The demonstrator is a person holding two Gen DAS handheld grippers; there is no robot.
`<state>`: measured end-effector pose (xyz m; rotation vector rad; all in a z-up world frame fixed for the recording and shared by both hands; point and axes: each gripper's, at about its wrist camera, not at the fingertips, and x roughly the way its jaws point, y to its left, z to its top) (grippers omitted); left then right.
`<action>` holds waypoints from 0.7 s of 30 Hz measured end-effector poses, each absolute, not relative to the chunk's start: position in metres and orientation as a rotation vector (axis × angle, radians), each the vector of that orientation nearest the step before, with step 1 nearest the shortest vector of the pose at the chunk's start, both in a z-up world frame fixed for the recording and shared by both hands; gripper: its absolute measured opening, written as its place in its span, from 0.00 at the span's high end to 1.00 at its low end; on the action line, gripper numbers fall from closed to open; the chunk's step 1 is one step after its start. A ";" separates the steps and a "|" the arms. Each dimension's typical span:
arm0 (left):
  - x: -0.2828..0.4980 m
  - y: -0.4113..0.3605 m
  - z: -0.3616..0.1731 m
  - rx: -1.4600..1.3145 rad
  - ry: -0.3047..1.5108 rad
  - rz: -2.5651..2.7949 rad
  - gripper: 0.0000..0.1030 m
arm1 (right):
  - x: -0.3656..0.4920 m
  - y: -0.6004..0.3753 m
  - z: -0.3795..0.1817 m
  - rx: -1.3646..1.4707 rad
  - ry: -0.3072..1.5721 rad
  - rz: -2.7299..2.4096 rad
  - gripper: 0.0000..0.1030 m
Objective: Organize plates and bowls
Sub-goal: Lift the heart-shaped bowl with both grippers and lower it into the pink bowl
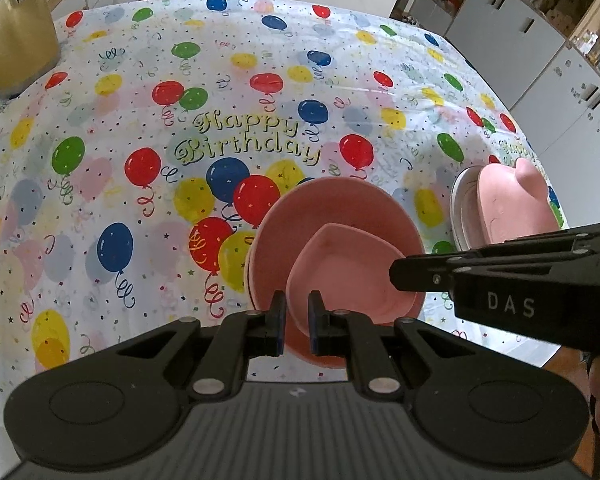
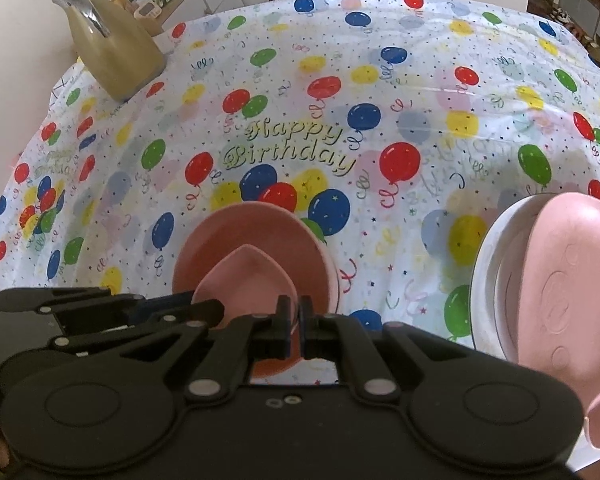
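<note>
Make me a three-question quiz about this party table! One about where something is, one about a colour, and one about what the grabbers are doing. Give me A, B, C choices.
1. Where is the small heart-shaped bowl?
A. Inside the big round pink bowl
B. Beside the gold jug
C. On the chair

2. What colour is the plate under the pink animal-shaped dish?
A. Blue
B. White
C. Green

3. How are the left gripper and the right gripper set?
A. Both wide open
B. One wide open, one closed
C. Both closed on the heart-shaped bowl's rim

Answers:
1. A, the heart shape sits within the round bowl's rim.
2. B, a white rim shows around the pink dish.
3. C, each pair of fingers pinches the pink edge.
</note>
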<state>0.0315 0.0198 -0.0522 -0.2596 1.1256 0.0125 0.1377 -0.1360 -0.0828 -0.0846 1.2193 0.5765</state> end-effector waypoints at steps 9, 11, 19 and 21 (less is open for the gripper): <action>0.035 0.018 -0.057 -0.255 1.139 0.008 0.90 | 0.138 -0.136 -0.084 -0.082 1.233 0.585 0.87; 0.035 0.018 -0.057 -0.254 1.138 0.008 0.90 | 0.138 -0.135 -0.084 -0.084 1.229 0.584 0.83; 0.035 0.017 -0.053 -0.248 1.124 0.003 0.90 | 0.139 -0.136 -0.081 -0.076 1.230 0.586 0.80; 0.034 0.017 -0.049 -0.248 1.114 -0.003 0.90 | 0.139 -0.137 -0.079 -0.071 1.226 0.591 0.80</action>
